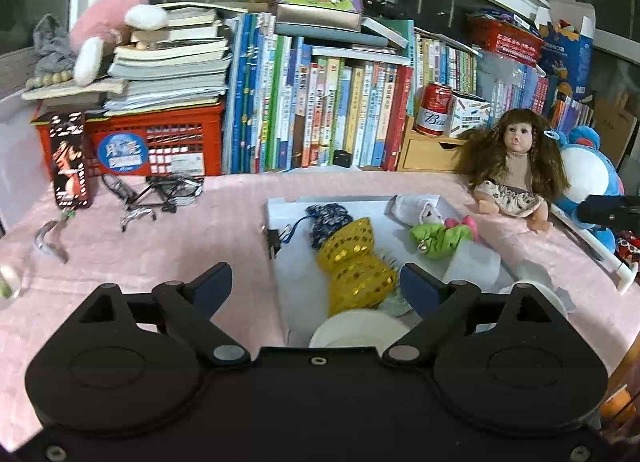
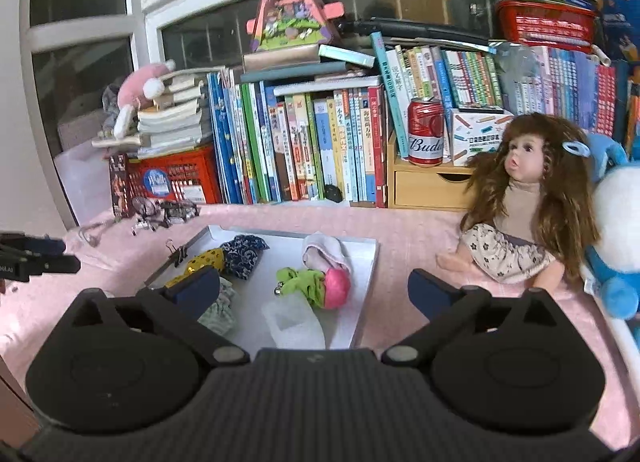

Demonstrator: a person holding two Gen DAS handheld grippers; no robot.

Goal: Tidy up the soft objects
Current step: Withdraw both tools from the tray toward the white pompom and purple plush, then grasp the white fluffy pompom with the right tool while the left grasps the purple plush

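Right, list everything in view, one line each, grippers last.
tray: one, white, on the pink tablecloth
sequin pouch: one, yellow, in tray
patterned pouch: one, navy, in tray
plush toy: one, green and pink, in tray
sock: one, pale pink, in tray
doll: one, brown hair, seated right of tray
beer can: one, red, on wooden drawer
books: many, upright at back
crate: one, red, back left
left gripper: open, over tray
right gripper: open, over tray
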